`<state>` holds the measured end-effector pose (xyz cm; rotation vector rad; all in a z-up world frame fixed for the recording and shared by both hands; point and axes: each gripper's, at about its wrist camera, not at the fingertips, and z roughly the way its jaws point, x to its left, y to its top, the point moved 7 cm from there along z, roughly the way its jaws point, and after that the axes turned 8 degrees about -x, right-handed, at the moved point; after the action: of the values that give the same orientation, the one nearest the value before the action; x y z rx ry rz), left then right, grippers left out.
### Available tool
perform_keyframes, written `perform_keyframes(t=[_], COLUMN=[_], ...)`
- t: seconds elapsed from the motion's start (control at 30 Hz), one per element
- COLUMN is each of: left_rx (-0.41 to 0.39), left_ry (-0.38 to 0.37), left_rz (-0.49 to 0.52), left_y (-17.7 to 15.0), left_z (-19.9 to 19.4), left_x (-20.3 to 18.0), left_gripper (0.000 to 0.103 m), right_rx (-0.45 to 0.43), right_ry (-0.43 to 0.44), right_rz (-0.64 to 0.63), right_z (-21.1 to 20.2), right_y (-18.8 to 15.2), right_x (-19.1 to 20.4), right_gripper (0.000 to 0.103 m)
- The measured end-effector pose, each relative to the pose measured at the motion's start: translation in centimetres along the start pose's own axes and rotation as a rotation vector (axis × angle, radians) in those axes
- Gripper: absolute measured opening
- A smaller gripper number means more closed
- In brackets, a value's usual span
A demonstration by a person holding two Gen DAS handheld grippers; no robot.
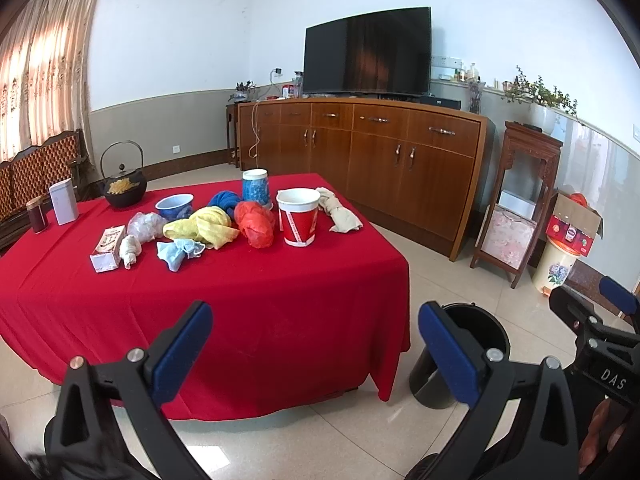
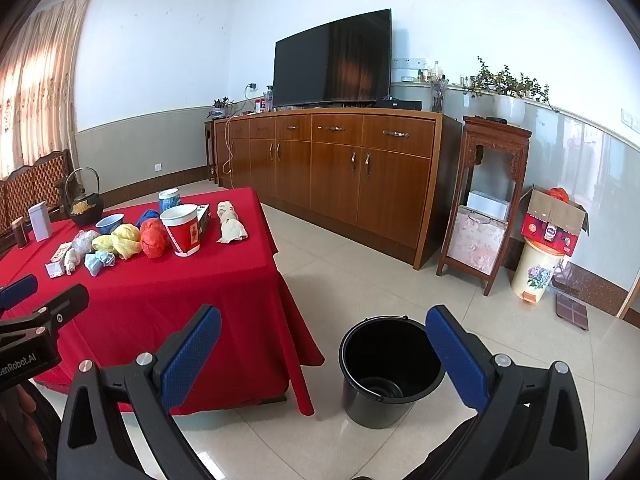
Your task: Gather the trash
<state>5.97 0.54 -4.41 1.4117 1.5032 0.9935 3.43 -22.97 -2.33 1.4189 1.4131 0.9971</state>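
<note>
Hovering short of the red-clothed table (image 1: 240,300), the left gripper (image 1: 316,344) has its blue pads spread wide with nothing between them; the right gripper (image 2: 324,354) is just as wide apart and empty. The trash sits bunched mid-table: a red bag (image 1: 256,222), yellow wad (image 1: 204,228), blue mask (image 1: 178,252) and paper cup (image 1: 299,216). A black bucket (image 2: 390,372) stands on the floor beside the table corner.

Bright daylight via curtain (image 1: 44,72) at left; sharp, heavy fisheye bend w/ dark corners.
</note>
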Motion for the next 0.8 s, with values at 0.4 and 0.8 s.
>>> perform_keyframes(t=[0.4,0.8], left_rx=[0.004,0.029], left_ry=[0.005,0.113], left_rz=[-0.002,-0.048], left_y=[-0.2,0.2], left_z=[0.0,1.0], left_x=[0.2,4.7], left_gripper=[0.103,0.103], right_rx=[0.006,0.092], right_ry=[0.018,0.259], right_rz=[-0.001,0.006], right_z=[0.3,2.5], right_y=[-0.1,-0.5], right_x=[0.4,3.9], right_gripper=[0.103,0.103])
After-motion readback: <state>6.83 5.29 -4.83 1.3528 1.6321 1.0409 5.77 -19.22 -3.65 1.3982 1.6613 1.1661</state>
